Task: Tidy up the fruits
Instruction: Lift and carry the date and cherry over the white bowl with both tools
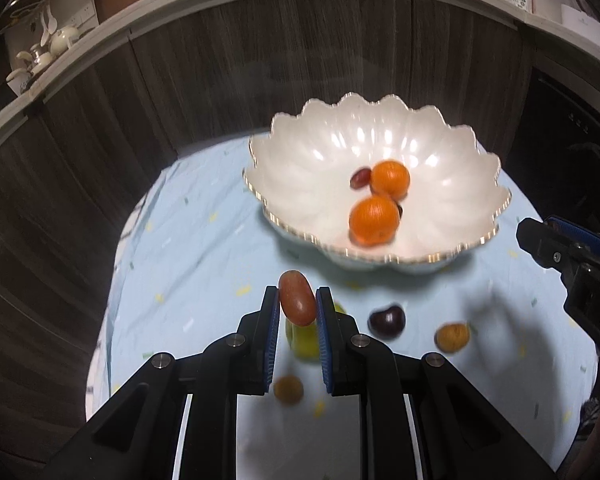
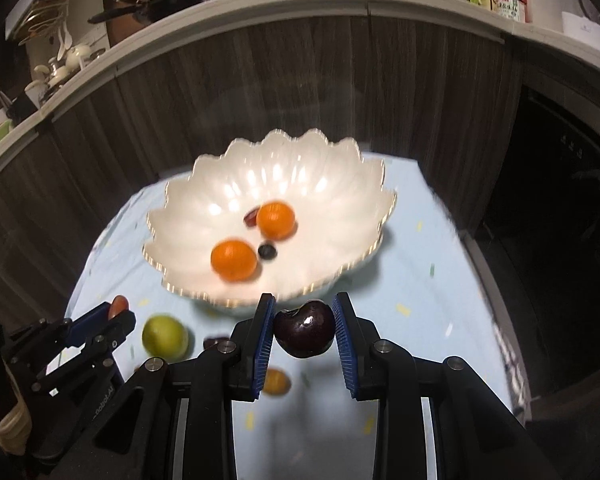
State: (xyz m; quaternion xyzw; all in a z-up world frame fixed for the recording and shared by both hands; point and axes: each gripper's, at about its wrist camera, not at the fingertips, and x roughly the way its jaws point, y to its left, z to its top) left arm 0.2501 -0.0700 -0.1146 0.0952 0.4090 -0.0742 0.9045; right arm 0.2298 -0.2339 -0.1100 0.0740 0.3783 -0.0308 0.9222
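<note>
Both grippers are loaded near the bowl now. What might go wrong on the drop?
The oblong red fruit sits tilted at the left gripper fingertips and may slip early. The dark cherry in the right gripper could roll on release and knock the oranges in the bowl.

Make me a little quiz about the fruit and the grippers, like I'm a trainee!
1. True or false: the white bowl is empty.
2. What is the right gripper holding? A) a banana B) a dark cherry C) a lemon
3. Fill in: ___ oranges lie in the bowl.

Key: 1 false; 2 B; 3 two.
</note>
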